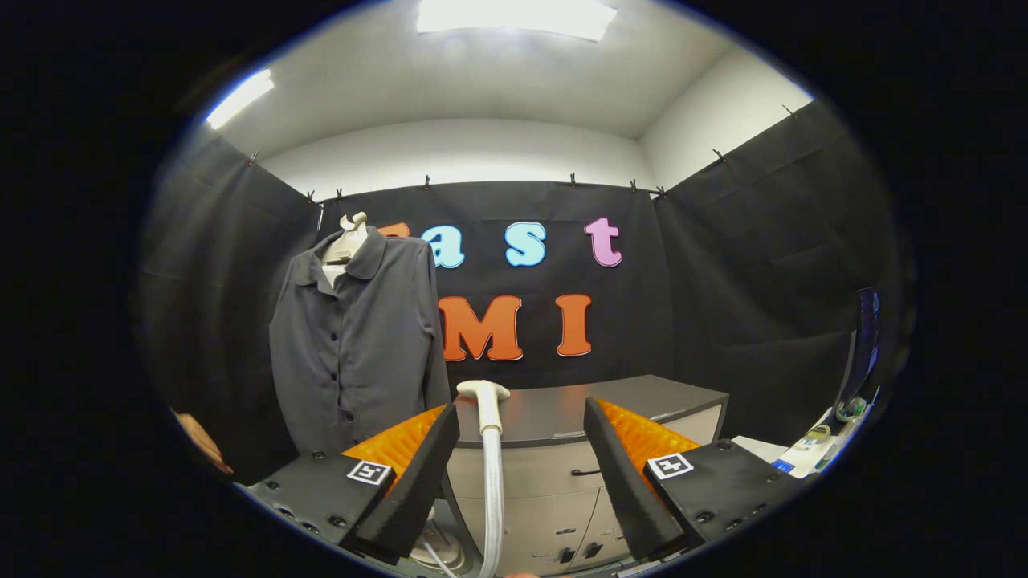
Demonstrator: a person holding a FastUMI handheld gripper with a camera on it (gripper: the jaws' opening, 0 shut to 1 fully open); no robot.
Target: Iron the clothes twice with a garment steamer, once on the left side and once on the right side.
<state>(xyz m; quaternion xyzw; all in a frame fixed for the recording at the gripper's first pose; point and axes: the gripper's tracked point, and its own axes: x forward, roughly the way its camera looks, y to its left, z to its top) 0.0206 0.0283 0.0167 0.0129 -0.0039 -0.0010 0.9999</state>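
A dark grey buttoned shirt [357, 341] hangs on a pale hanger form [347, 239] against the booth's black wall, beyond my left finger. The garment steamer's white head [483, 392] stands upright on its pale hose [491, 490], just ahead of the fingers and close to the inner side of the left one. My gripper [520, 437] is open, its fingers wide apart, with nothing pressed between them. The steamer's base [440, 547] peeks out low behind the left finger.
A grey cabinet [634, 401] with drawers stands behind the steamer, across the gap between the fingers. A hand [201, 441] shows at the far left beside the shirt. Small items lie on a white surface [811, 449] at the right.
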